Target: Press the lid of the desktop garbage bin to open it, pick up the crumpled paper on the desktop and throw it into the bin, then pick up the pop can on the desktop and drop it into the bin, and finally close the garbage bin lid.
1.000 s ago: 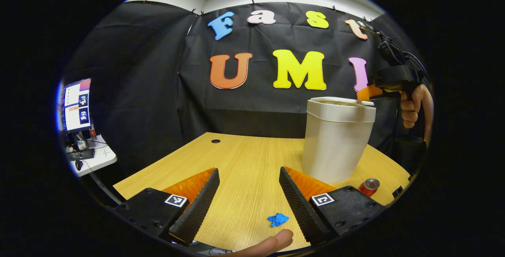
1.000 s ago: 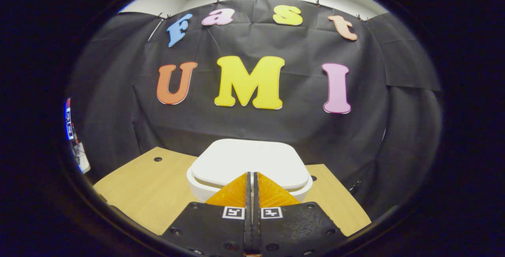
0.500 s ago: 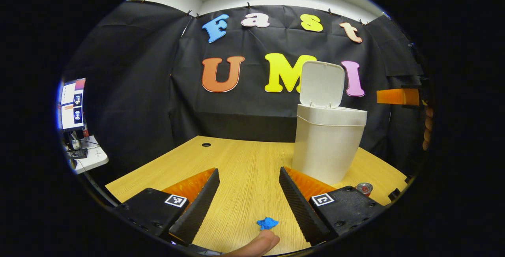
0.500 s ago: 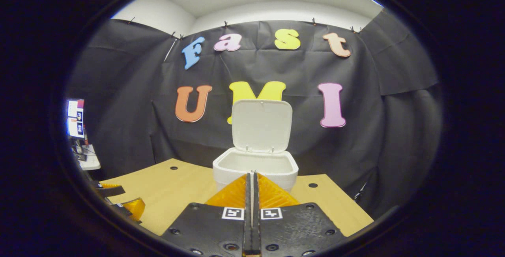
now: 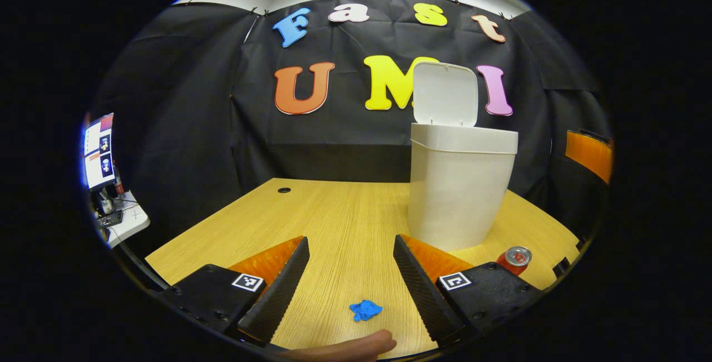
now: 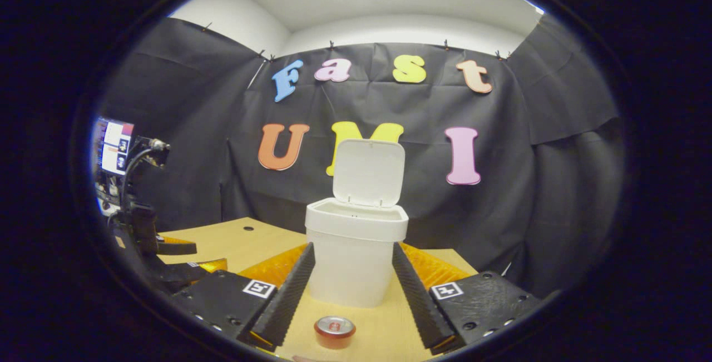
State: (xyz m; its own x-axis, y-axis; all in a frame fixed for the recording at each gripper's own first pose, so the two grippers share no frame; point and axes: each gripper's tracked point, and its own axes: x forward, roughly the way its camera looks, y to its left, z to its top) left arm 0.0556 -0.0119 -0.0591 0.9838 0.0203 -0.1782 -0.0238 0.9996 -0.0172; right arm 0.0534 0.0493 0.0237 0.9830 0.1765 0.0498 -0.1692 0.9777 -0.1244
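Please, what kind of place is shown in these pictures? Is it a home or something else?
Most likely a recording booth in a lab or office, not a home. A black cloth wall is clipped up behind a wooden desk that holds just a few props, such as a white bin. A side table with a monitor stands beyond it.

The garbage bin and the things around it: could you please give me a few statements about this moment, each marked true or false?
1. The lid of the garbage bin stands open. True.
2. The crumpled paper is already inside the bin. False: it lies on the desktop, between the fingers of the left gripper.
3. The pop can stands upright on the desktop in front of the bin. True.
4. The right gripper is shut on the pop can. False: its fingers are spread apart and hold nothing.
5. The left gripper is open. True.
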